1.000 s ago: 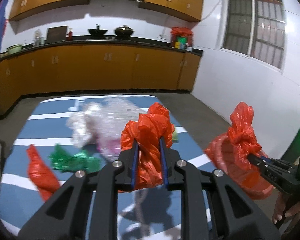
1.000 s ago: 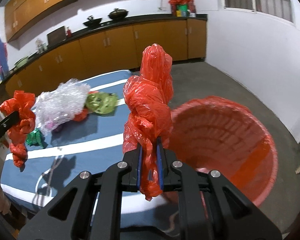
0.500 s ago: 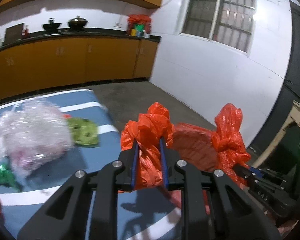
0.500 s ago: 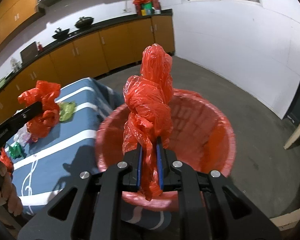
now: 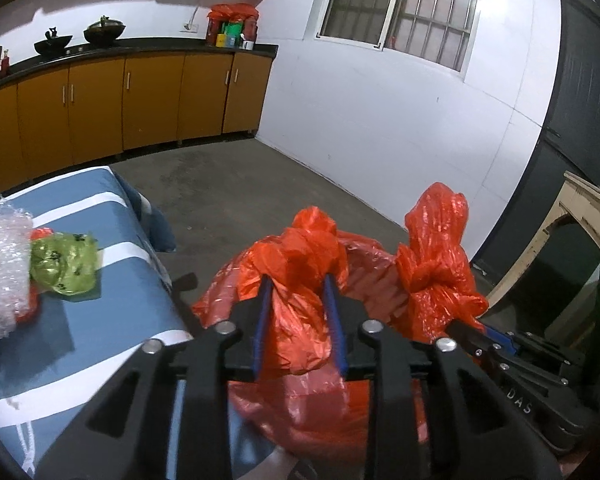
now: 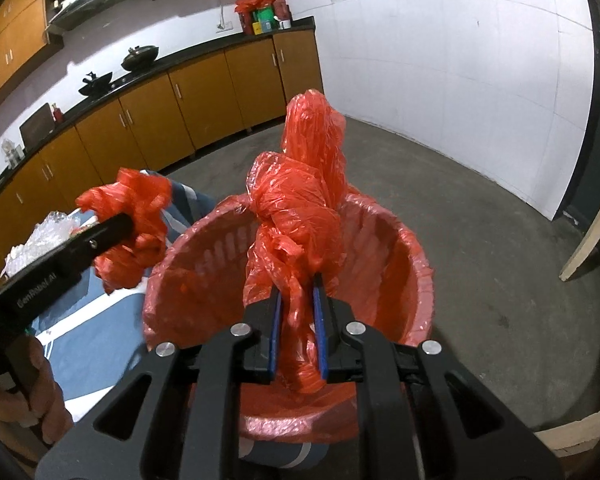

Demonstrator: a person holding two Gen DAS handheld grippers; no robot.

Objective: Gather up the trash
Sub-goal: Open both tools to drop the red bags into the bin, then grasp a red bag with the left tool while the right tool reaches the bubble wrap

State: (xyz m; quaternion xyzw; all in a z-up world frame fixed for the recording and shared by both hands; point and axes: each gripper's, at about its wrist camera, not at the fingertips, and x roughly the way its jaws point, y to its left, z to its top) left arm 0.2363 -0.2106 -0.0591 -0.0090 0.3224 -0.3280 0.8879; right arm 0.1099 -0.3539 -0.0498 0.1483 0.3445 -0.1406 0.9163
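A red-lined bin (image 6: 412, 248) stands on the floor beside the table. My right gripper (image 6: 297, 282) hangs over the bin's mouth with a knotted red plastic bag (image 6: 300, 200) upright between its blue pads. Its jaws are opening, and the bag still touches both pads. My left gripper (image 5: 298, 280) is above the bin's left rim (image 5: 220, 280) with a second crumpled red bag (image 5: 300, 248) between its pads. Those jaws are opening too, with that bag still filling the gap. In each wrist view the other gripper shows with its bag: right gripper (image 5: 456, 326), left gripper (image 6: 128, 222).
To the left is a blue table with white stripes (image 5: 100, 320), bearing a green bag (image 5: 64, 268) and clear bubble wrap (image 5: 0, 264). Orange cabinets (image 5: 140, 100) line the far wall. A wooden frame (image 5: 572, 232) leans at right. A hand (image 6: 32, 392) holds the left gripper.
Both grippers have swung right, from over the table to over the red bin, each carrying its red bag. The gaps between both pairs of pads look slightly wider.
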